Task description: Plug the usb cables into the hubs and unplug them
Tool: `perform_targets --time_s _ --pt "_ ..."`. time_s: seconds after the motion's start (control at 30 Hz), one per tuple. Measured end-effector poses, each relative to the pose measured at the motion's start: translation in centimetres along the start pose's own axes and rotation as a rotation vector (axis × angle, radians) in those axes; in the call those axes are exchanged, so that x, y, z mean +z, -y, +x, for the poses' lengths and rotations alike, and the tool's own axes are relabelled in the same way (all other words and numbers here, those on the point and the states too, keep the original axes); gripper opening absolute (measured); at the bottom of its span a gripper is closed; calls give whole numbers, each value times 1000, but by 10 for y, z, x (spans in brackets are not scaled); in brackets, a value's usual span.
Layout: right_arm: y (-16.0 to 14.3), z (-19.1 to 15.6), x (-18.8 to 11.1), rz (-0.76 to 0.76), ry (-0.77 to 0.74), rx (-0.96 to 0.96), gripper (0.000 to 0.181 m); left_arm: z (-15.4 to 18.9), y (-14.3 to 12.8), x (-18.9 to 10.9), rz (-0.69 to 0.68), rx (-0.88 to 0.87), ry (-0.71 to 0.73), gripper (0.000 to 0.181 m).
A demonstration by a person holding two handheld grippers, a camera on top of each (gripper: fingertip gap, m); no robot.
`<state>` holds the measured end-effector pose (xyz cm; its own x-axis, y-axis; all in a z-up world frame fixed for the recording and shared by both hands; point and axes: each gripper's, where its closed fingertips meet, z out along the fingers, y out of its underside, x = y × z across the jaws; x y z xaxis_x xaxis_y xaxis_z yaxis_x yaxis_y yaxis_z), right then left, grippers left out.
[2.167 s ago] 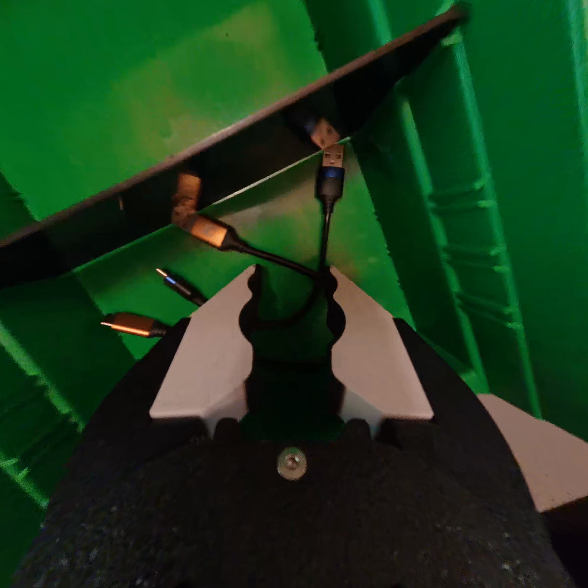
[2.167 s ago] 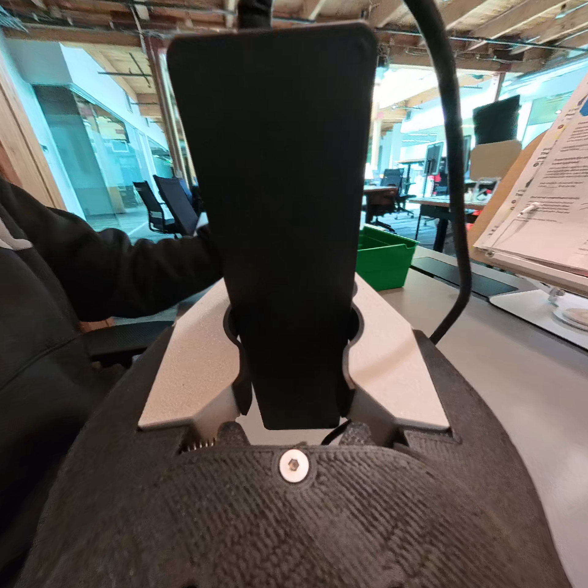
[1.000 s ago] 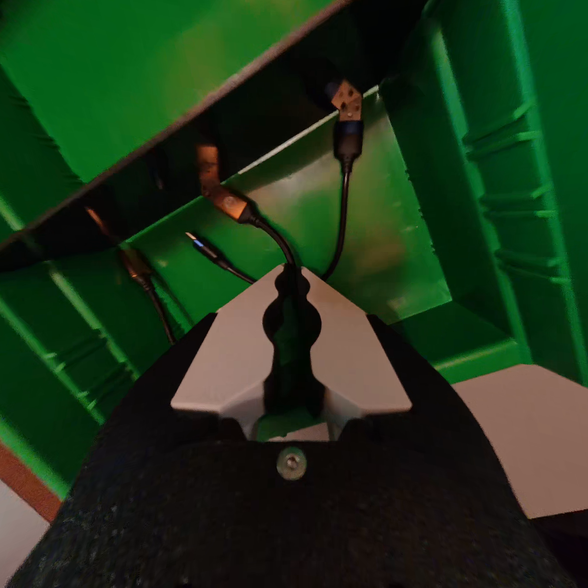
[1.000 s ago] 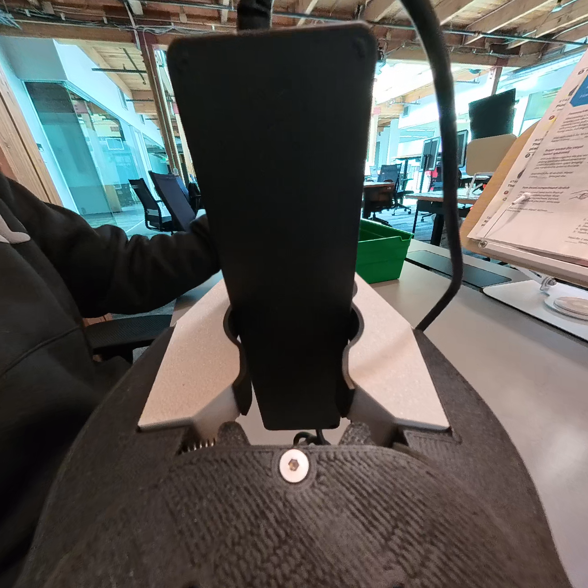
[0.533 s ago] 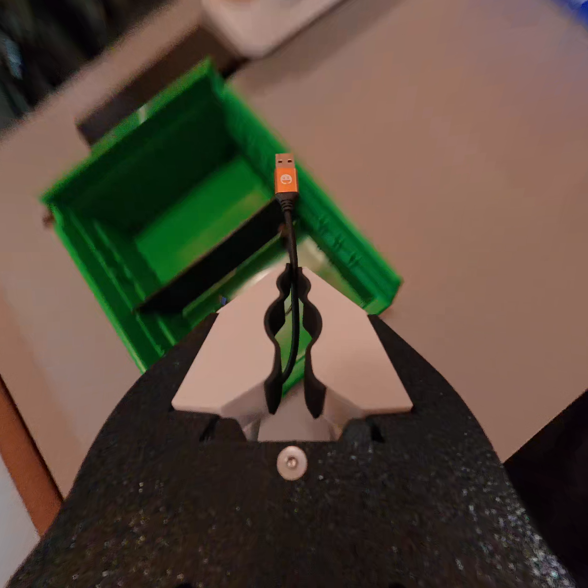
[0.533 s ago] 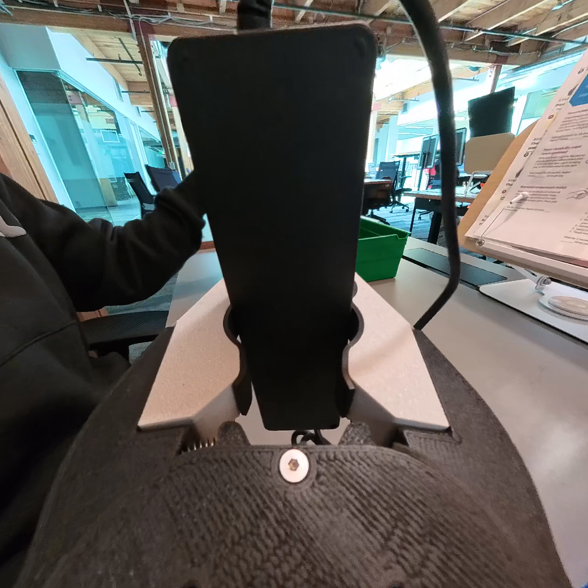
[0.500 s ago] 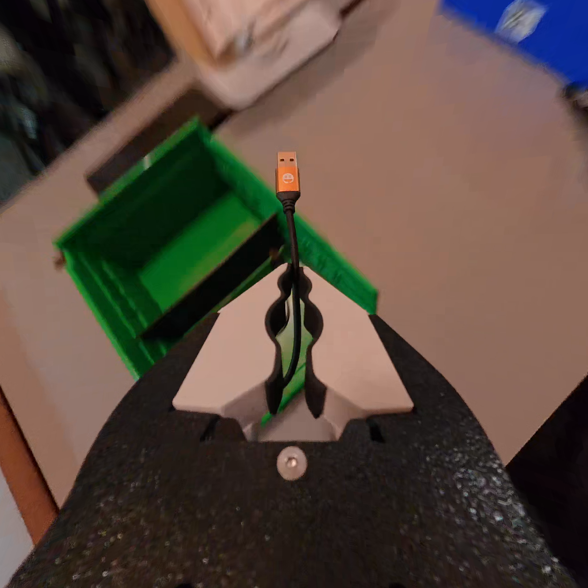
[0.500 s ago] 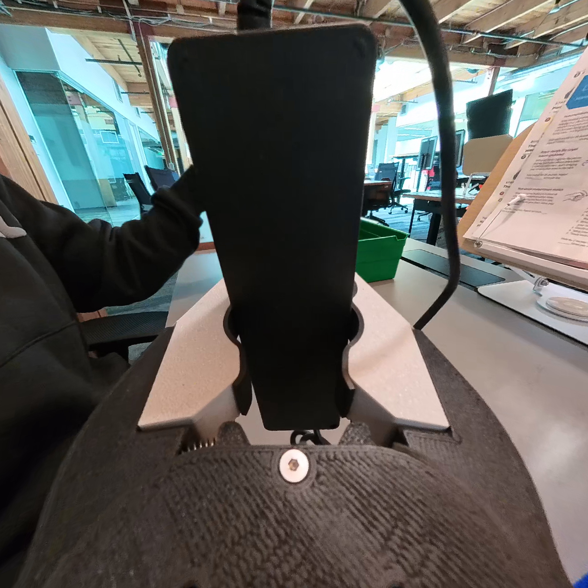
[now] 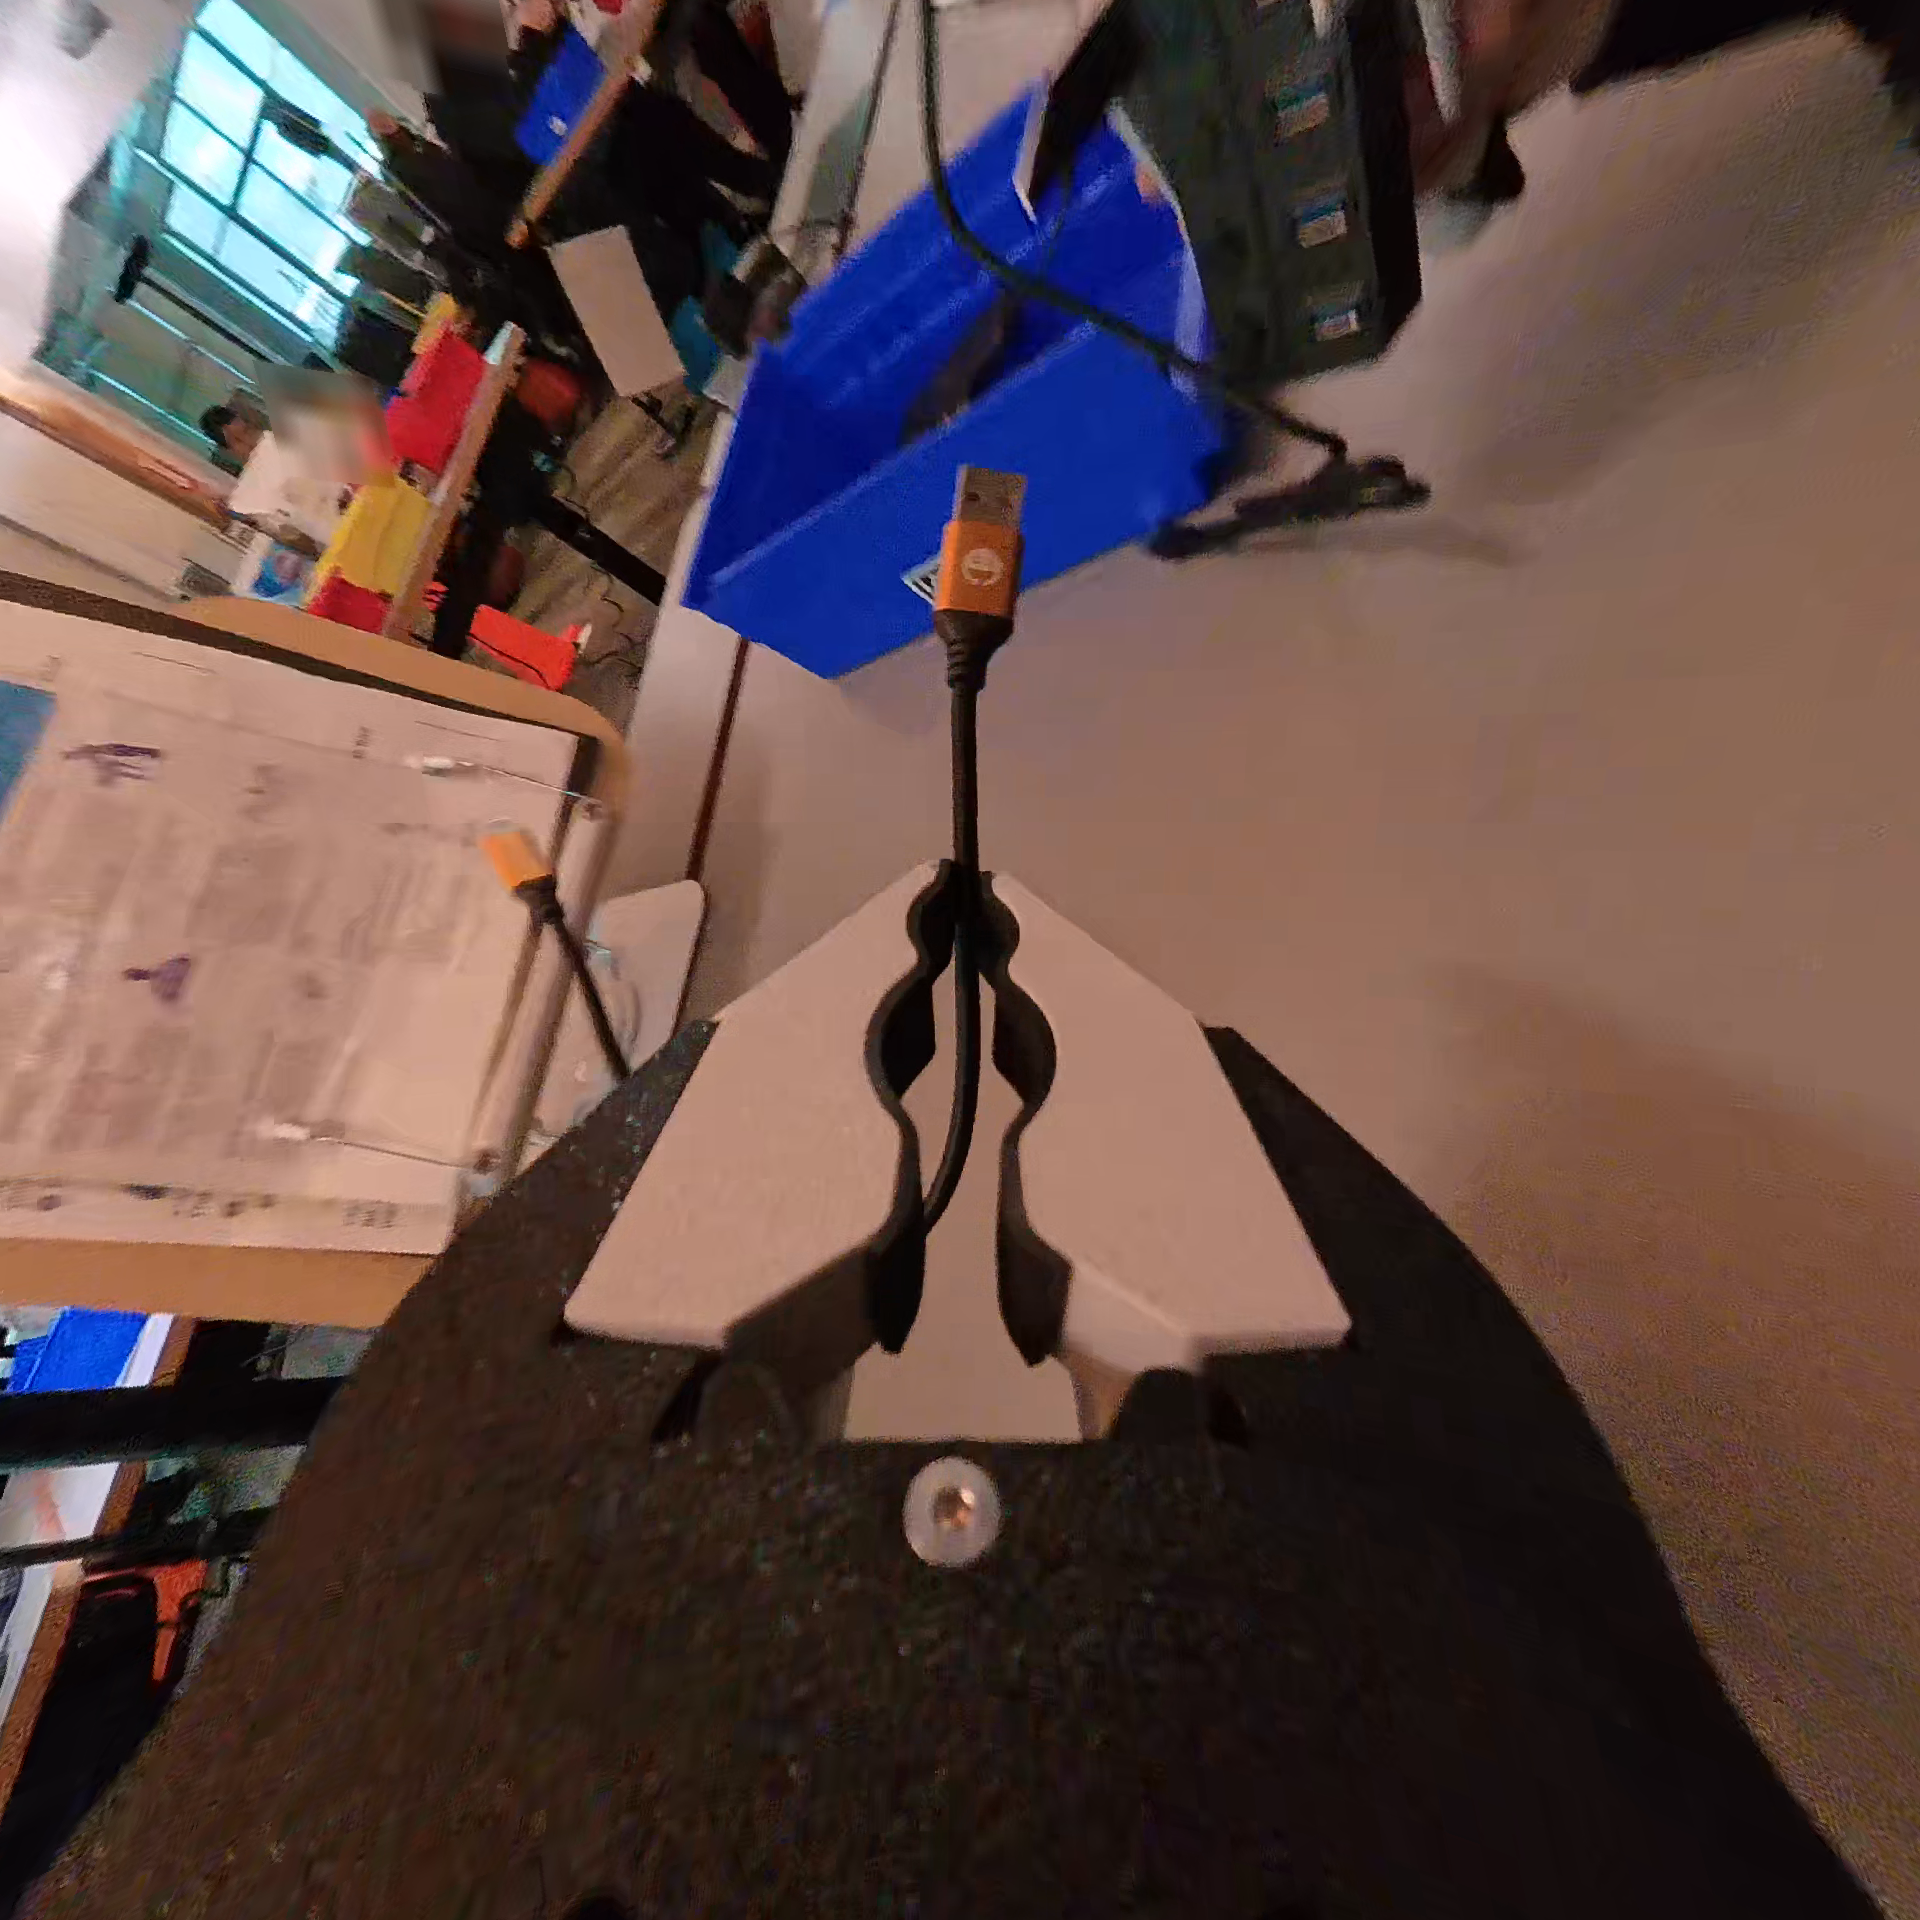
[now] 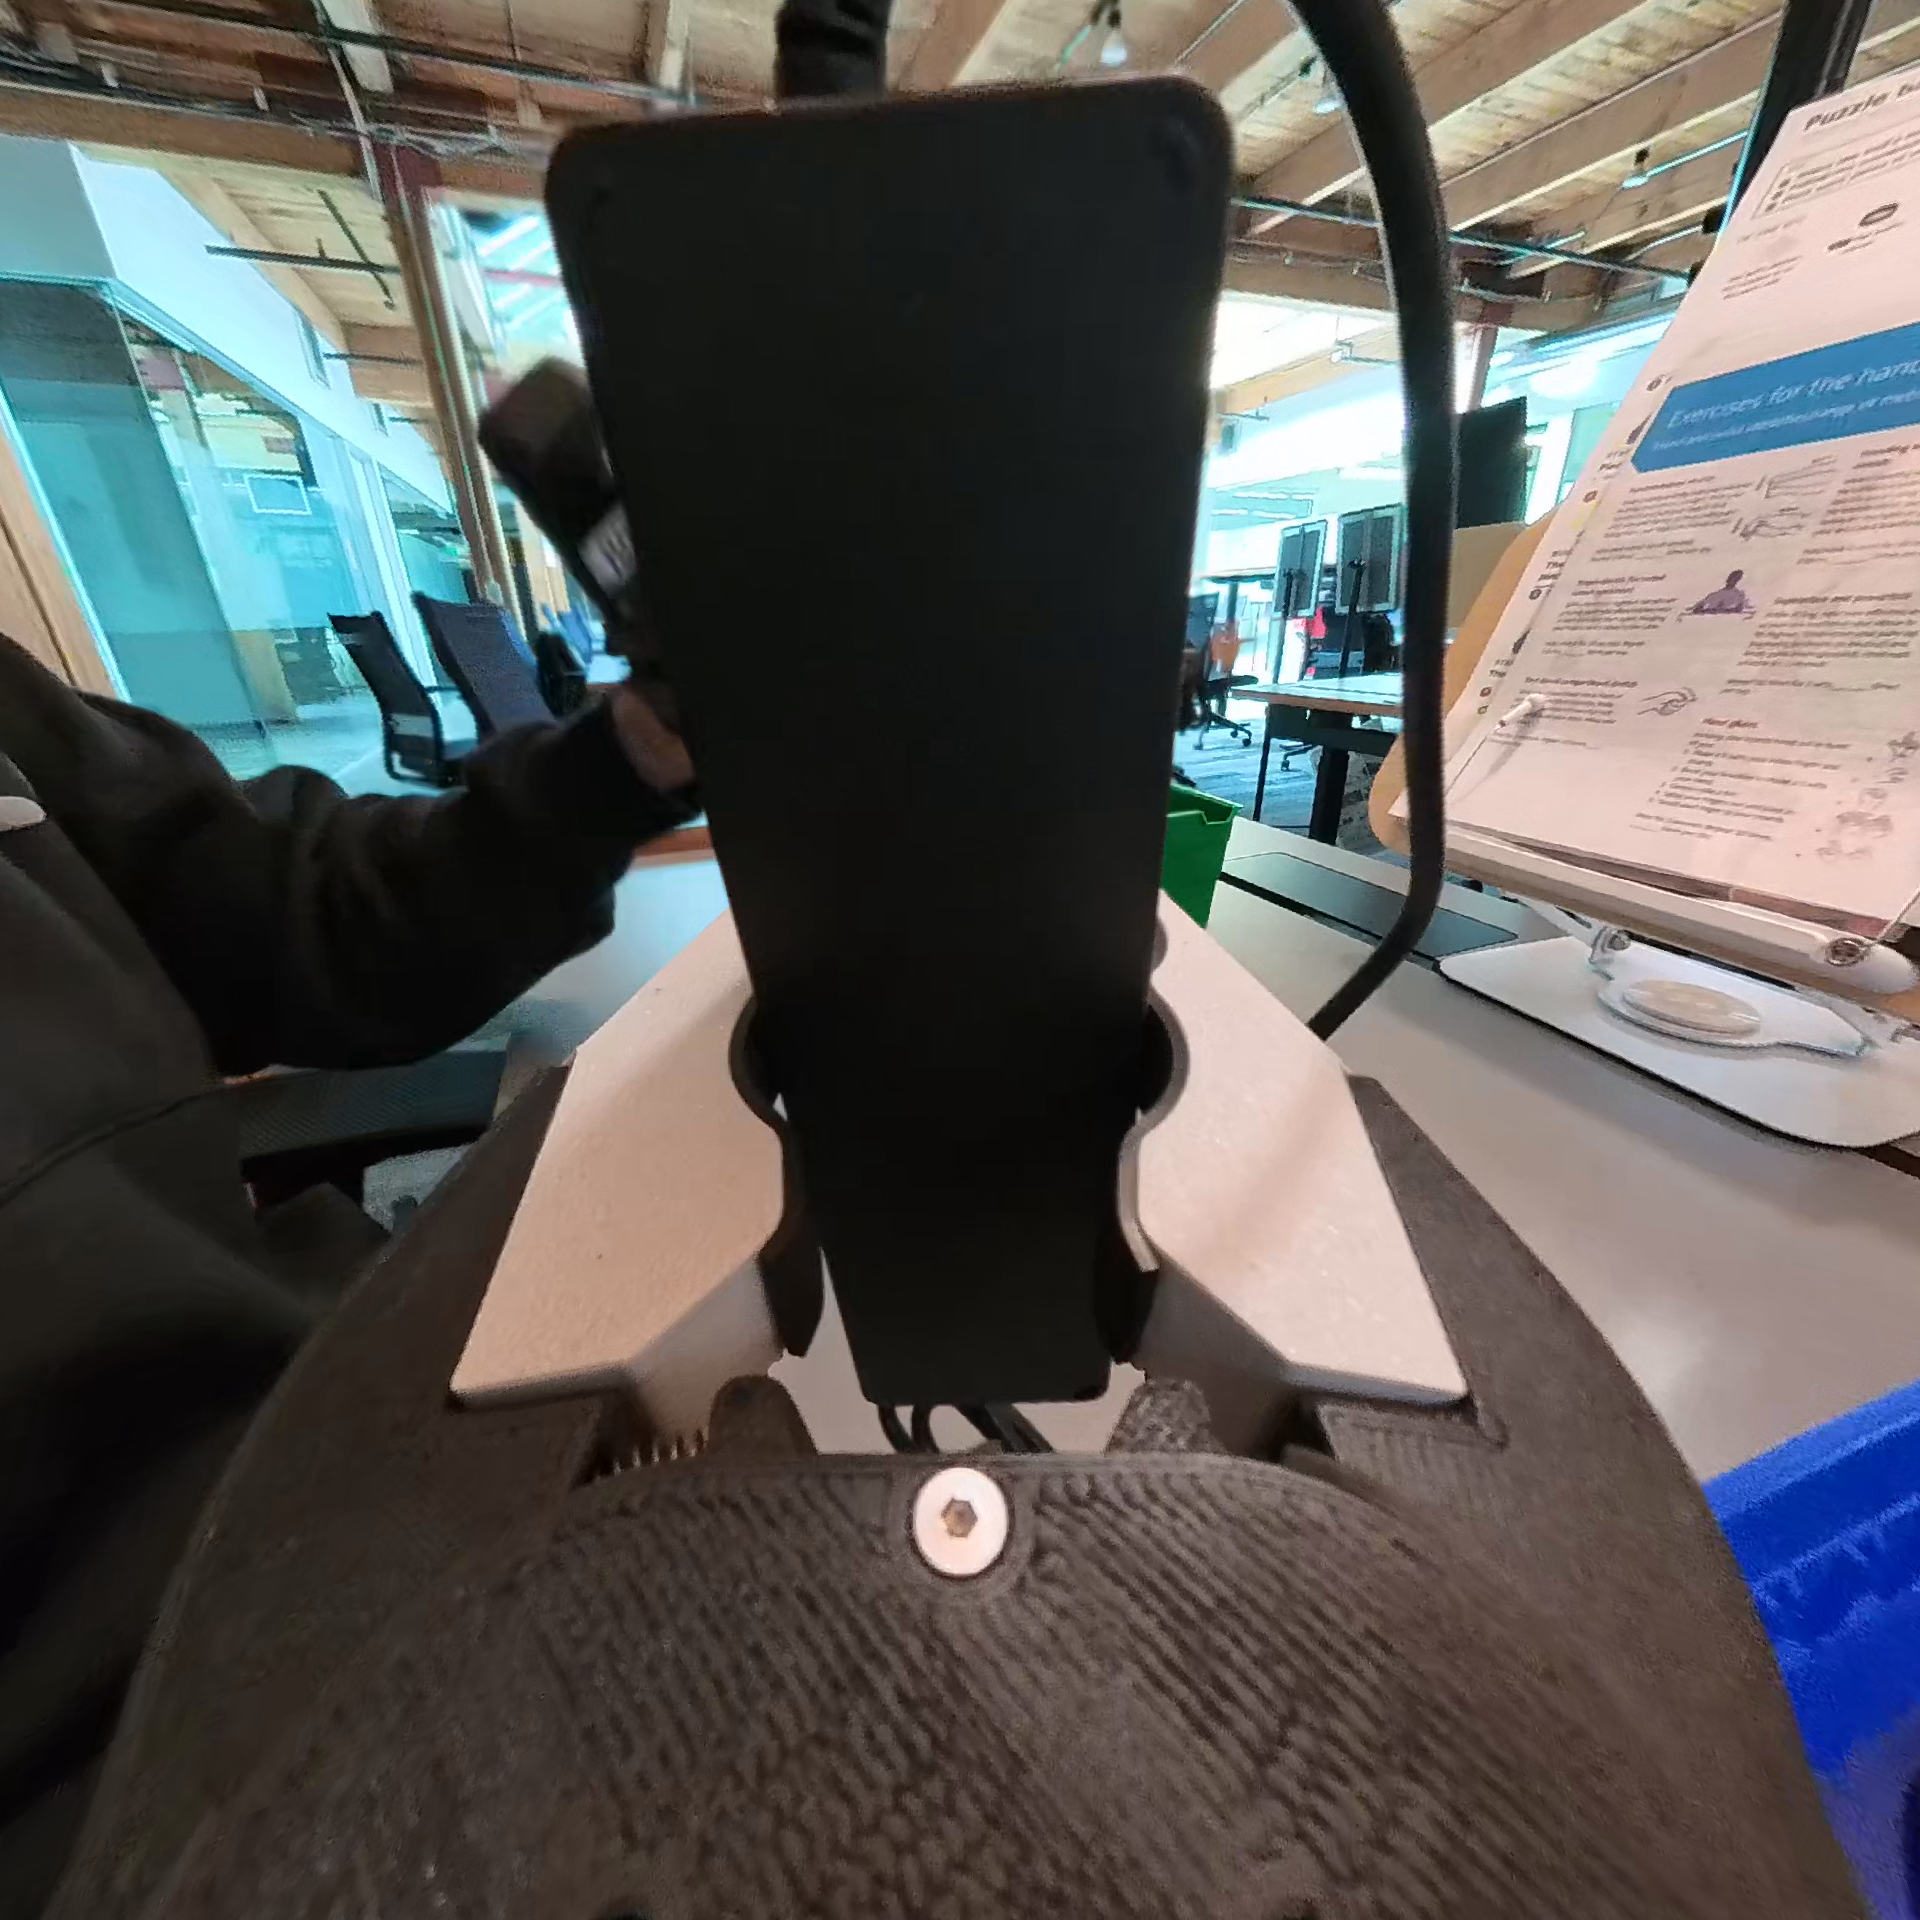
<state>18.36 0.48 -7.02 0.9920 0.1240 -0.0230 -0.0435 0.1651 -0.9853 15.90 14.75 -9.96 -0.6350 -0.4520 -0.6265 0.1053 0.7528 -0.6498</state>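
blue bin (image 9: 935,436), document stand (image 10: 1704,665), green bin (image 10: 1197,847)

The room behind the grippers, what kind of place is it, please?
Probably an open-plan office or lab workspace: office chairs by glass partitions, desks with monitors, and exposed wooden ceiling beams.

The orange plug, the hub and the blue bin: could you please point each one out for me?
orange plug (image 9: 978,567): left wrist view, on its orange shell.
hub (image 10: 914,623): right wrist view, middle of its black face.
blue bin (image 9: 997,457): left wrist view, on its near wall.
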Motion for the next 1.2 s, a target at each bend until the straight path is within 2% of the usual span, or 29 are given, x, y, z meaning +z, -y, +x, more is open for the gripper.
perform_targets --time_s 0.1,0.17,0.3,0.53,0.6,0.7,0.8,1.0,1.2 --pt "-3 -1 -2 -20 -2 -13 63 44 -53 38 -83 1 -136 1" --pt "-5 0 -2 -24 1 -7 63 63 -71 50 -86 -45 -211 1" --pt "-8 3 0 -25 1 -4 63 79 -84 62 -84 -48 -248 1" --pt "-15 3 5 -37 9 5 63 88 -99 82 -126 102 -156 2" --pt "-17 2 6 -44 10 5 63 86 -95 85 -122 103 -115 10" --pt "-19 2 7 -54 13 3 63 92 -77 89 -81 125 -136 19" --pt "-19 1 8 -56 16 4 63 100 -68 98 -80 93 -214 24" --pt "-20 -1 8 -60 25 5 63 105 -65 112 -70 -36 -362 10" --pt "-23 1 10 -59 23 9 63 102 -64 118 -47 -126 -337 8"
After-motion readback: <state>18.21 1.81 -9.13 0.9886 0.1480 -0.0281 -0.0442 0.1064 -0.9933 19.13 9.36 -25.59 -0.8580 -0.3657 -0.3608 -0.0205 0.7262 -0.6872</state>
